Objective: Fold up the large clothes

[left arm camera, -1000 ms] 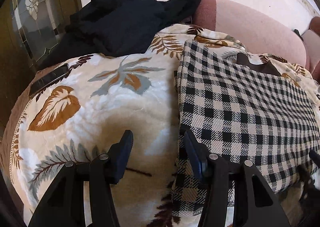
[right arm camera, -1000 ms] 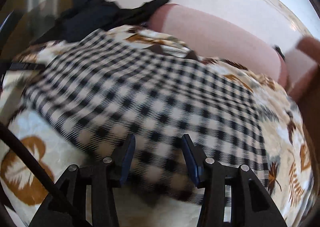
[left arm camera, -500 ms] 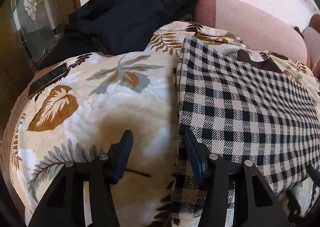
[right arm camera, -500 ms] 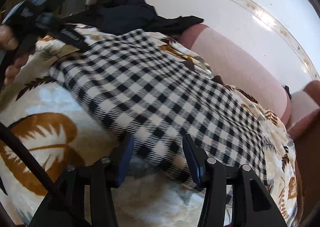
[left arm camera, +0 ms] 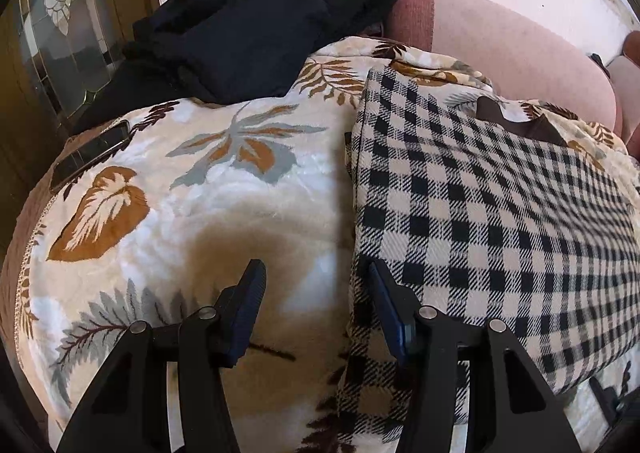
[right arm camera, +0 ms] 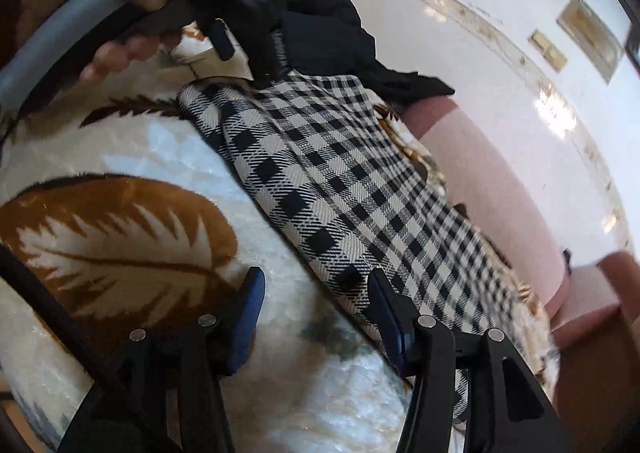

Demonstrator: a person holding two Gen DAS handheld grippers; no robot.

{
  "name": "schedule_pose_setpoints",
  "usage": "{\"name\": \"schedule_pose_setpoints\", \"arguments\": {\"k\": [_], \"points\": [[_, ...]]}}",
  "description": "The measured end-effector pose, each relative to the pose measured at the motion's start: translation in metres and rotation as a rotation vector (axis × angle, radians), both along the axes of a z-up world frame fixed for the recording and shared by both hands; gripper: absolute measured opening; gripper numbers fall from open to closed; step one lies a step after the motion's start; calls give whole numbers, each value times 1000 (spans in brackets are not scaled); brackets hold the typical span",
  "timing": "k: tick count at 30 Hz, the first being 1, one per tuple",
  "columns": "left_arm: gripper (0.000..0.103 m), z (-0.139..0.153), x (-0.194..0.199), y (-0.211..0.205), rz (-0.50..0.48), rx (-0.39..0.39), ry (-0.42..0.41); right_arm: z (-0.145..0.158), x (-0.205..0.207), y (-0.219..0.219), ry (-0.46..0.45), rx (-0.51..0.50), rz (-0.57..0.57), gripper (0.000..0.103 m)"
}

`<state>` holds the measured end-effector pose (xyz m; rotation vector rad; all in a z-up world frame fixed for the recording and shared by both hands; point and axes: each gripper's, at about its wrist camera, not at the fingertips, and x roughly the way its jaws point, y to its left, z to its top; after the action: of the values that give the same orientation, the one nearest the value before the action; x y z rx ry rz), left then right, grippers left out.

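1. On a leaf-patterned blanket [left arm camera: 224, 213] spread over a pink sofa [left arm camera: 520, 53], a folded black-and-white checked garment [left arm camera: 500, 221] lies flat, its long folded edge running up the middle of the left wrist view.
2. At the near left corner of that garment, the left gripper [left arm camera: 316, 293] hangs with its jaws parted and nothing pressed between them; the right-hand finger sits at the checked fabric's edge, the left-hand finger over bare blanket.
3. Seen from the right wrist camera, the right gripper [right arm camera: 316, 301] has just been opening its jaws, which stand apart with only blanket and the garment's edge between them; the pads do not press on the cloth.
4. From that same tilted view, the checked garment [right arm camera: 340, 181] runs diagonally from upper left to lower right, and the person's hand [right arm camera: 112, 5] grips the handle of the other gripper at the top left, above the garment's far corner.
5. Behind the blanket, a heap of dark clothing [left arm camera: 248, 25] rests against the sofa's back, well apart from the checked piece.
6. Near the blanket's left edge lies a dark phone [left arm camera: 90, 159], close to a glass-panelled door [left arm camera: 52, 25].
7. Beyond the sofa, a white wall [right arm camera: 500, 65] with a patterned border fills the background.
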<state>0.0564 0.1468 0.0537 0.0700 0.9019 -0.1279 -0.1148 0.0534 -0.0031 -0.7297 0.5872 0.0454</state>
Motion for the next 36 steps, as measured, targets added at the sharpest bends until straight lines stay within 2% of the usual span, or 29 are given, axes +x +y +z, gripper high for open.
{"name": "schedule_pose_setpoints", "arguments": {"k": [7,11,14,24,27,32,34,36], "points": [[53,15,32,1,-10,-34,-2,1,13,10,-4,-8,-29,57],[53,16,54,9,-40,-69,57,2,21,17,-3,-14,-38,57],[53,11,71,18,-34,-149,106,4,32,25,0,-7,-43,57],[53,-8,113,20,-117,-410,227,5,68,70,5,-48,-19,57],[53,-9,121,23,-110,-467,238,4,78,82,16,-53,-12,57],[54,-9,133,42,-62,-649,257,3,88,91,26,-50,-12,57],[60,-6,133,43,-63,-669,245,3,92,92,26,-50,-13,57],[60,-1,132,39,-86,-650,226,2,94,94,26,-54,-12,57]]}}
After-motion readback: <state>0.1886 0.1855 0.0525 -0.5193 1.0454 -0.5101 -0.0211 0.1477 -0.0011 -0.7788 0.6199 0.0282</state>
